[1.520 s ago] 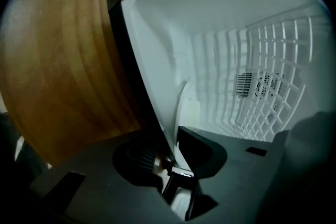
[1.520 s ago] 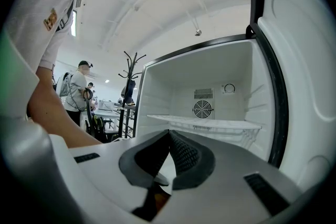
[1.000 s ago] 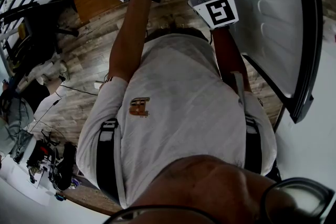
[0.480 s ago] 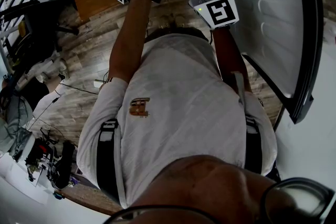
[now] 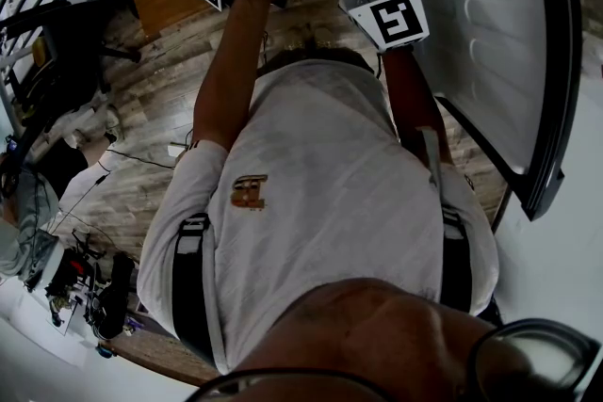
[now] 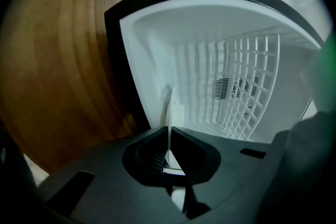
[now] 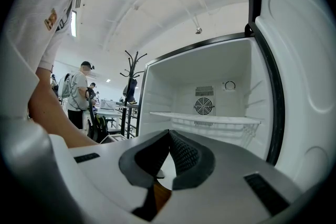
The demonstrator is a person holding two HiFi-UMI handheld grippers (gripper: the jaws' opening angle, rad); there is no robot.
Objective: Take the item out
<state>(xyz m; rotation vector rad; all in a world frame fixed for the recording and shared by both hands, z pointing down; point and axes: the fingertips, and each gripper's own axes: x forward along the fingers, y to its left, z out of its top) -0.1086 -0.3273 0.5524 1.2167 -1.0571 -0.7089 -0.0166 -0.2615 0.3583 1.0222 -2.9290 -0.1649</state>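
Left gripper (image 6: 169, 140) jaws have just been closing and now pinch a thin white sheet (image 6: 170, 108). It is seen edge-on, upright beside the fridge (image 6: 152, 55) compartment's left wall. Right gripper (image 7: 167, 139) is closed and empty. The sheet looks thin and smooth, so a skewed pull could bend it or let it slip.

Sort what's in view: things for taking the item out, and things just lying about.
Job: left gripper, jaws just closed on the thin white item; open fridge; right gripper, shut, empty.
Lying about: coat stand; bystander; floor clutter.
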